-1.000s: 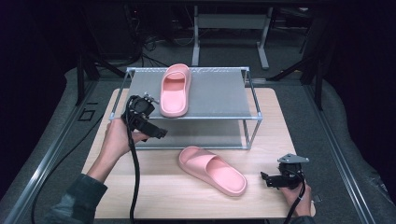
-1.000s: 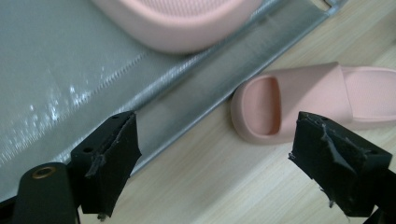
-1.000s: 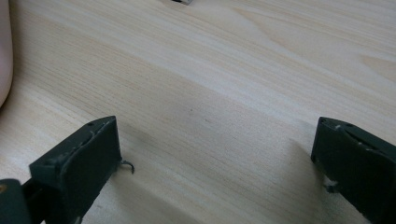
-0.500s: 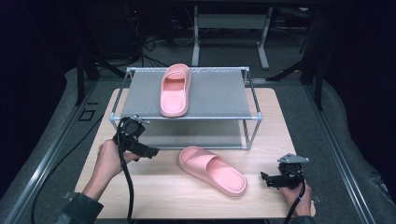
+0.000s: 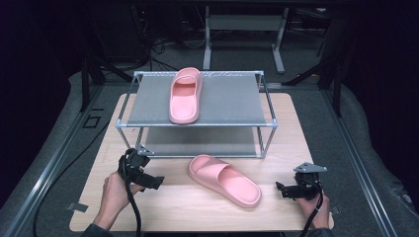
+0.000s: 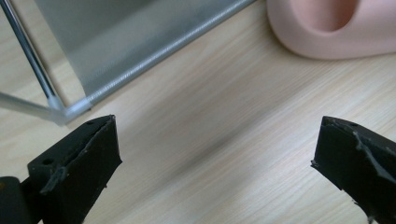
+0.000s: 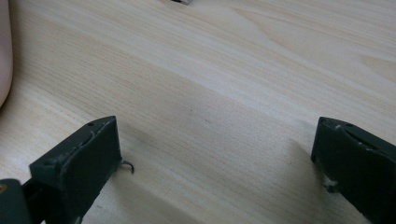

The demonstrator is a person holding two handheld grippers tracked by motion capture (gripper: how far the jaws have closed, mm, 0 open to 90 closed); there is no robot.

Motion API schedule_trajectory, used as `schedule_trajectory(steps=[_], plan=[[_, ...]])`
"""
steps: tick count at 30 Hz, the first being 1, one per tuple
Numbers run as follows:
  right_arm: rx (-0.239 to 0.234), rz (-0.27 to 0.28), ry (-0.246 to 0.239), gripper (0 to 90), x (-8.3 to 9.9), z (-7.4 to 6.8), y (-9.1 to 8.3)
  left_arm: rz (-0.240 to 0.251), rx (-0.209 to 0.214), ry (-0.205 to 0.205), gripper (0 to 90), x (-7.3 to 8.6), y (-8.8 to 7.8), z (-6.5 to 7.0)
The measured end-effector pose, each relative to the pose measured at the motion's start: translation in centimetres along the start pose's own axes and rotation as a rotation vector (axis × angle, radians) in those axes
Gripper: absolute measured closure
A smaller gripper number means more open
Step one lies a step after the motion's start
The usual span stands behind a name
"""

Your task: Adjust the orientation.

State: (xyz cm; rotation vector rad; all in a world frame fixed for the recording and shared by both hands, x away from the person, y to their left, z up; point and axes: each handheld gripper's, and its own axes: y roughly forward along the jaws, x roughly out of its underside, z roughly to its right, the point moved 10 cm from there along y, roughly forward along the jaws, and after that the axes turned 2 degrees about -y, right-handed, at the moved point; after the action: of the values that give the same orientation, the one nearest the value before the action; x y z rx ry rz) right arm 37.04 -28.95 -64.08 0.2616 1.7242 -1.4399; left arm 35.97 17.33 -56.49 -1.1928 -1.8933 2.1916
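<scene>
The left gripper (image 5: 157, 183) has just been opening its jaws; they stand wide with nothing between them. The pink slide sandal (image 5: 225, 179) lies on the counter (image 5: 276, 212) beyond them. The right gripper (image 5: 279, 189) gapes empty.

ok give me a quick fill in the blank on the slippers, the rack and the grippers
1. One pink slipper lies on the rack's ____ shelf.
2. The other slipper lies on the wooden ____.
3. The left gripper's jaws stand ____, nothing between them.
4. The right gripper holds ____.

Missing words: top; table; open; nothing
</scene>
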Motion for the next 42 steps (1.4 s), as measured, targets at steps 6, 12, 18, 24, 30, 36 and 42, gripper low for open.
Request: schedule_trajectory(steps=[6, 12, 18, 24, 30, 36, 42], plan=[[0.001, 0.004, 0.0, 0.9, 0.0, 0.0, 0.0, 0.005, -0.012, -0.026, 0.1, 2.1, 2.1, -0.5], [0.002, 0.004, 0.0, 0.9, 0.0, 0.0, 0.0, 0.047, -0.035, -0.062, 0.1, 3.8, 4.2, -1.0], [-0.001, 0.001, 0.0, 0.9, 0.0, 0.0, 0.0, 0.108, -0.057, -0.104, 0.1, 4.9, 5.6, -2.1], [-0.002, 0.001, -0.001, 1.0, 0.0, 0.0, 0.0, 0.19, -0.05, -0.138, 0.0, 5.3, 6.0, -2.9], [0.007, -0.004, 0.004, 0.7, 0.0, 0.0, -0.1, 0.227, -0.027, -0.108, 0.0, 5.5, 6.0, -3.0], [0.013, -0.041, 0.026, 0.1, 0.1, 0.1, -0.2, 0.23, -0.029, -0.109, 0.1, 5.4, 6.0, -3.0], [-0.077, -0.068, -0.014, 8.6, -1.7, -2.6, -1.5, 0.229, -0.032, -0.114, 0.2, 5.4, 6.0, -3.0]])
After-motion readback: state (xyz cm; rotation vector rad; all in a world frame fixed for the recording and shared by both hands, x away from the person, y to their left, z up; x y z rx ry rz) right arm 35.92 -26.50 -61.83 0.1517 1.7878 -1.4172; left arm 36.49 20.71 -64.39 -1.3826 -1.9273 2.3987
